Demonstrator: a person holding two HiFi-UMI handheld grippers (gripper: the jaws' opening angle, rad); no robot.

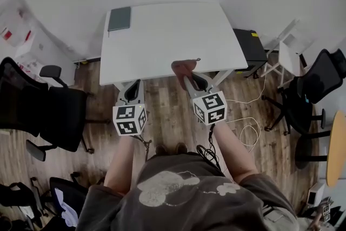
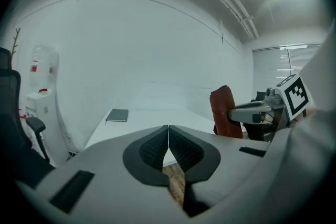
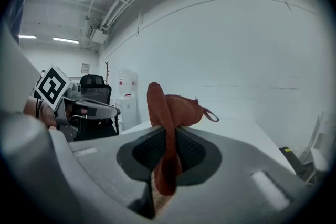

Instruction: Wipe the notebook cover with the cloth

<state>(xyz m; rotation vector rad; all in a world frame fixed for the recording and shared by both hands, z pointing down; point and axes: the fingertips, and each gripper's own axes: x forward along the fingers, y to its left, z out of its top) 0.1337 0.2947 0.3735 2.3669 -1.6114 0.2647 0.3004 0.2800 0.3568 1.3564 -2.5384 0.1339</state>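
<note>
A dark grey-green notebook (image 1: 119, 18) lies flat at the far left corner of the white table (image 1: 178, 35); the left gripper view shows the notebook (image 2: 117, 115) well ahead. My right gripper (image 1: 188, 79) is shut on a rust-red cloth (image 1: 182, 67), held upright at the table's near edge. In the right gripper view the cloth (image 3: 169, 113) stands up between the pads and hangs below them. My left gripper (image 1: 134, 88) is shut with nothing in it, just short of the near edge, and its pads (image 2: 155, 149) meet.
A black office chair (image 1: 48, 111) stands at the left on the wooden floor. A dark cabinet (image 1: 250, 48) sits right of the table, with more chairs (image 1: 313, 89) and a white cable (image 1: 246, 132) beyond. A water dispenser (image 2: 39, 97) stands by the left wall.
</note>
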